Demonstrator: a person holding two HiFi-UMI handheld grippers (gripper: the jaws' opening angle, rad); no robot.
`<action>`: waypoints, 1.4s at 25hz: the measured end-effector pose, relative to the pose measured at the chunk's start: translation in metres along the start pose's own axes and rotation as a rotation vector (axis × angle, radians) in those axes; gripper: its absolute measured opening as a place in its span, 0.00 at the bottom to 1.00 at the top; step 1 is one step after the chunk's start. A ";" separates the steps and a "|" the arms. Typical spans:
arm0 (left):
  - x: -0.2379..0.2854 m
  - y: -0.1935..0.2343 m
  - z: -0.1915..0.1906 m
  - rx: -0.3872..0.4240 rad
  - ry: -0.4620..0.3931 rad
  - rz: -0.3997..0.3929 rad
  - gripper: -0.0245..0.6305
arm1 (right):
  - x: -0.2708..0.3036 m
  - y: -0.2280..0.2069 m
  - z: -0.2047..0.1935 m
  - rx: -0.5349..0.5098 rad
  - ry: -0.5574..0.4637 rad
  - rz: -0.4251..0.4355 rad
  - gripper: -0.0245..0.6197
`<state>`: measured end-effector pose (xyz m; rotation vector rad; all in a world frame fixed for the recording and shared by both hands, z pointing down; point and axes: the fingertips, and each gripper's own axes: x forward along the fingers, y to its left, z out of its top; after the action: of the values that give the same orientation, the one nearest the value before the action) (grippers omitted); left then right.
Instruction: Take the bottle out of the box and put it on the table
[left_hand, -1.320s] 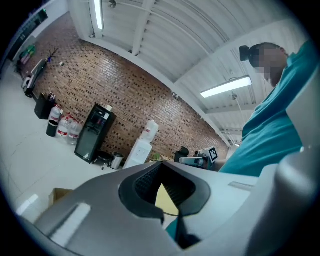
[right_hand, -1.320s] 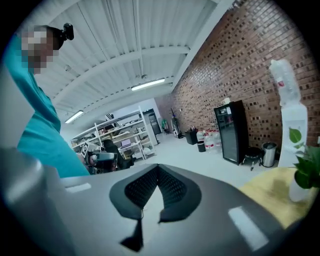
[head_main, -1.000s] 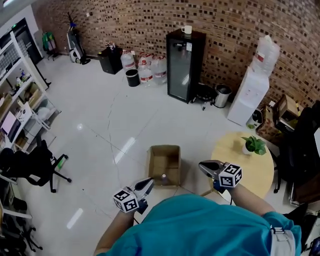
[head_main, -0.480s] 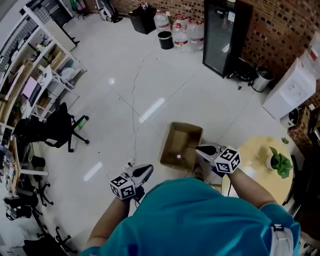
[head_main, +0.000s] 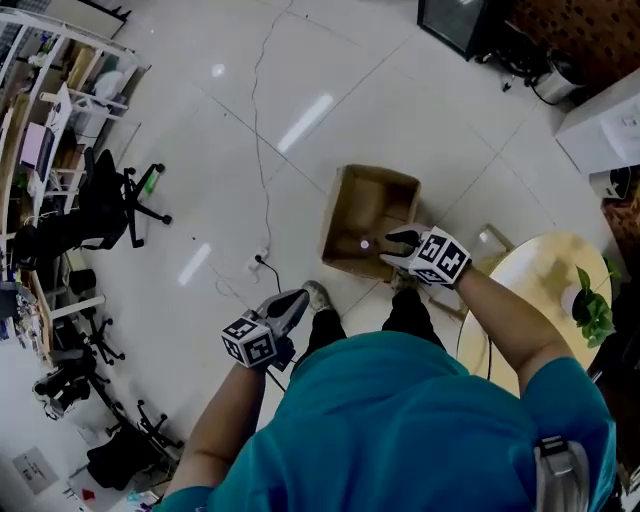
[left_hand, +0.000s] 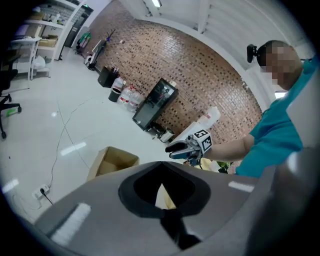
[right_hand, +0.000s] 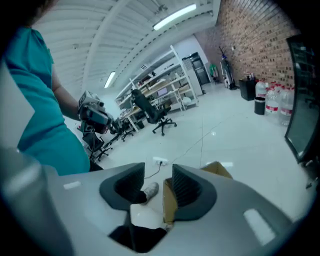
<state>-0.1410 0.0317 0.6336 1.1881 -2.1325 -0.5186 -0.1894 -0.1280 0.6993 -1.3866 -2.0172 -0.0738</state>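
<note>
An open cardboard box (head_main: 352, 205) stands on the floor in the head view. Inside it, near the front wall, shows the pale top of the bottle (head_main: 365, 243); the rest of it is hidden. My right gripper (head_main: 391, 241) hangs over the box's near right corner, tips just right of the bottle top. Its jaws are opening, with nothing between them. In the right gripper view the box's edge (right_hand: 169, 199) shows through the gap of the gripper (right_hand: 159, 182). My left gripper (head_main: 299, 298) is shut and empty, held low by my left side, well short of the box (left_hand: 112, 160).
A round wooden table (head_main: 535, 285) with a small potted plant (head_main: 595, 312) stands right of the box. A power strip (head_main: 258, 262) and its cable lie on the floor at the left. An office chair (head_main: 112, 200) and shelves stand far left.
The view has tipped down and closed in on the box. My right gripper has moved out over the box's near corner and its jaws have parted. The left gripper has stayed by my side.
</note>
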 end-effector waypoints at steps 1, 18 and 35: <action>0.014 0.030 0.009 -0.004 0.027 -0.005 0.04 | 0.023 -0.026 -0.004 0.017 0.053 0.005 0.32; 0.219 0.484 -0.220 -0.092 0.302 -0.073 0.04 | 0.489 -0.296 -0.354 0.318 0.599 -0.110 0.56; 0.240 0.583 -0.349 -0.203 0.273 -0.181 0.04 | 0.641 -0.332 -0.567 0.433 0.807 -0.221 0.60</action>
<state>-0.3468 0.1151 1.3188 1.2637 -1.7111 -0.5997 -0.3185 0.0151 1.5968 -0.6887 -1.3774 -0.2370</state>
